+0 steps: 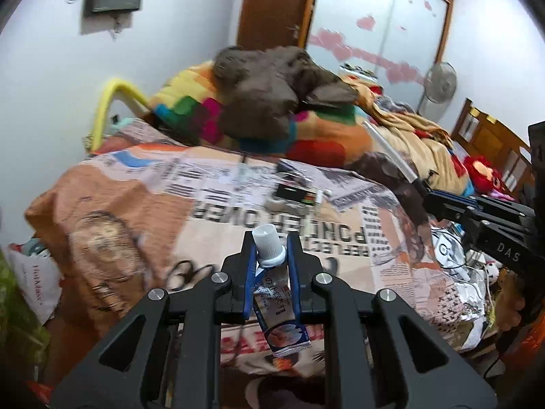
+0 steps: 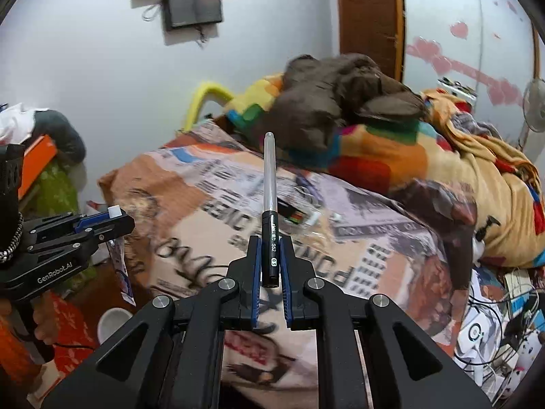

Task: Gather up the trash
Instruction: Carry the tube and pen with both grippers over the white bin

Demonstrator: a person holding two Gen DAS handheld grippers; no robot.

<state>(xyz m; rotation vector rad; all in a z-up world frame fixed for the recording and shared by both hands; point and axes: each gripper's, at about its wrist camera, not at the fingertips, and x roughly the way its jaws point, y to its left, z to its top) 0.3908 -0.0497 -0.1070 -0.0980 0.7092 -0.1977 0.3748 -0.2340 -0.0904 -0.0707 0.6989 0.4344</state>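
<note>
The left gripper (image 1: pixel 270 255) is closed on a small tube (image 1: pixel 276 293) at its neck, and the right gripper (image 2: pixel 270 259) is clamped on a pen (image 2: pixel 269 211) pointing to 12 o'clock, both above the bed (image 1: pixel 136 211). To carry them well, keep both grips firm (the pen sticks far out) and keep the pen tip away from the blankets (image 2: pixel 391 156) at 1 o'clock.

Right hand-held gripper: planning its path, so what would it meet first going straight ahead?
Probably the newspaper-print bedspread, beyond the black-capped pen held by the right hand-held gripper; depth is unclear.
</note>
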